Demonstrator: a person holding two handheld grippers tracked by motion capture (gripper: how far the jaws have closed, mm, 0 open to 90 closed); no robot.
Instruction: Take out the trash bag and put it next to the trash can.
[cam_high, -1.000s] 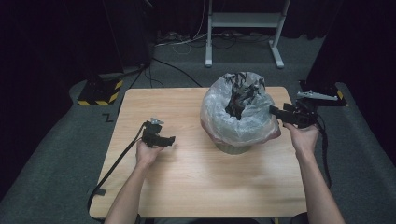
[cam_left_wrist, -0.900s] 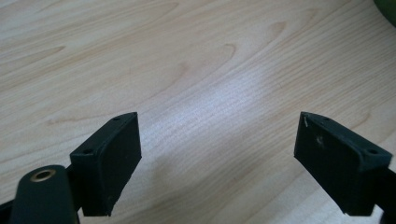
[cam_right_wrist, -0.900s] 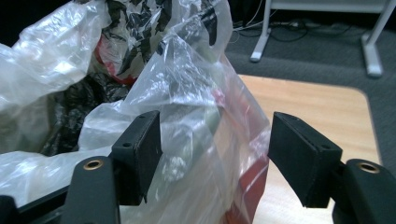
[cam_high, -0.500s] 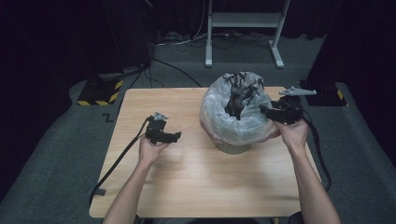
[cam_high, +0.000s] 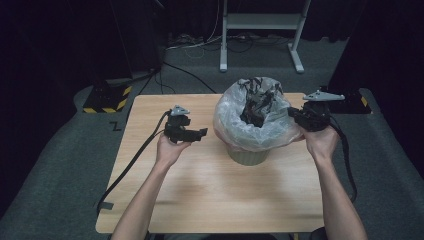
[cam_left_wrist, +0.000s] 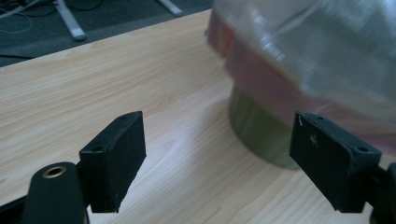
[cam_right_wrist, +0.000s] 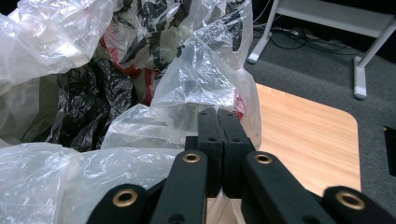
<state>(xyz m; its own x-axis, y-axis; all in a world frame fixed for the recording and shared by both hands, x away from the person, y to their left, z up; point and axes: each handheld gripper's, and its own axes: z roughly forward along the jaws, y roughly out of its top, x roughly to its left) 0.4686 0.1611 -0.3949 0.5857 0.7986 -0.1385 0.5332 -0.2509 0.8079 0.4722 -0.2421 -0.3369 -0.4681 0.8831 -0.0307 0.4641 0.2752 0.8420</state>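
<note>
With the right tool (cam_right_wrist: 219, 140) pinching the clear bin liner (cam_high: 235, 125) at the rim of the green bin (cam_high: 247, 156) mid-tabletop (cam_high: 210, 195), the spread left tool (cam_left_wrist: 219, 154) probably next reaches for the opposite rim.

High view: we look down on the table (cam_high: 200, 195); both gripper views sit close, sharing the clear bag (cam_right_wrist: 196, 84)

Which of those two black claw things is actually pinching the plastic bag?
The right gripper: its jaws are shut on the clear bag. The left gripper is open, short of the bin.
</note>
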